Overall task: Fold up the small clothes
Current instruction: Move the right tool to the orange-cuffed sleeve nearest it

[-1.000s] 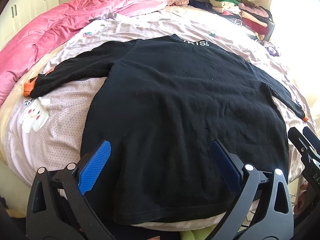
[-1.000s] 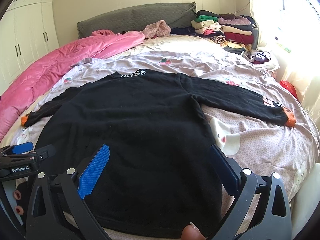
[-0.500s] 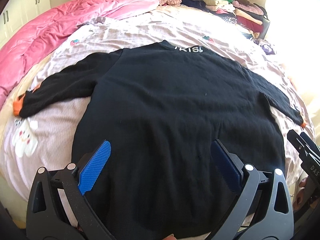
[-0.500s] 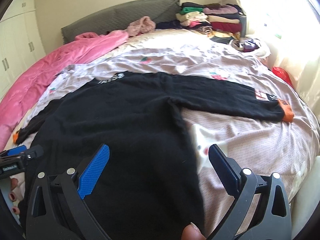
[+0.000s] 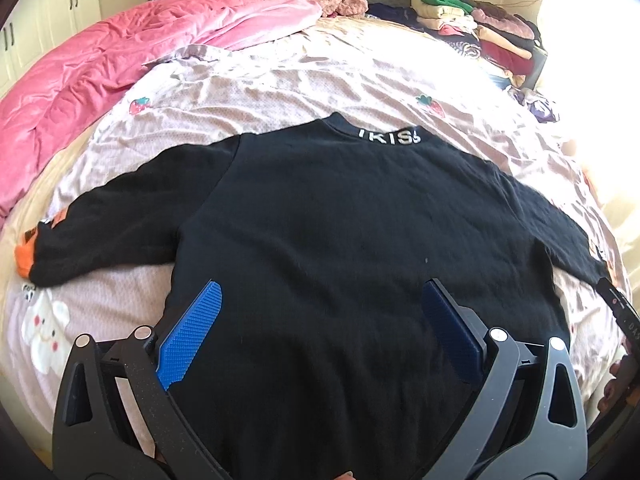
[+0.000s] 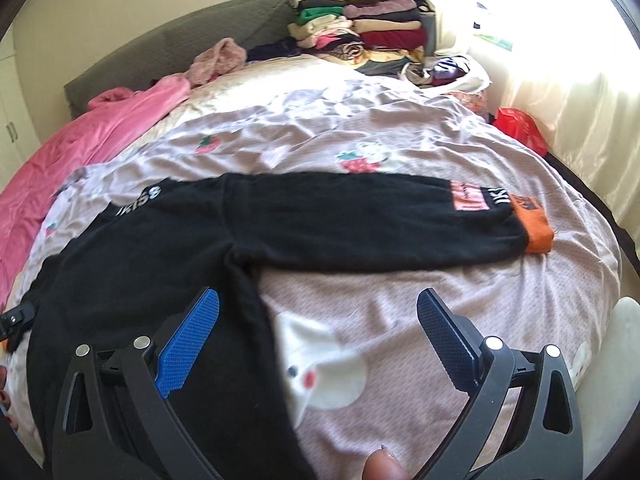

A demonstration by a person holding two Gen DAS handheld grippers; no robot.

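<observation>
Black sweatshirt (image 5: 340,240) is lying flat on the bed (image 5: 280,80), back up, collar pointing toward the headboard, hem at the foot edge; sleeves are spreading sideways, making the long axis cross-bed. Left claw (image 5: 320,332) and right claw (image 6: 316,332) are hovering wide, holding nothing. Fabric is looking soft, limp, light; likely grip: orange cuff (image 6: 534,226) or the shoulder seam.
</observation>
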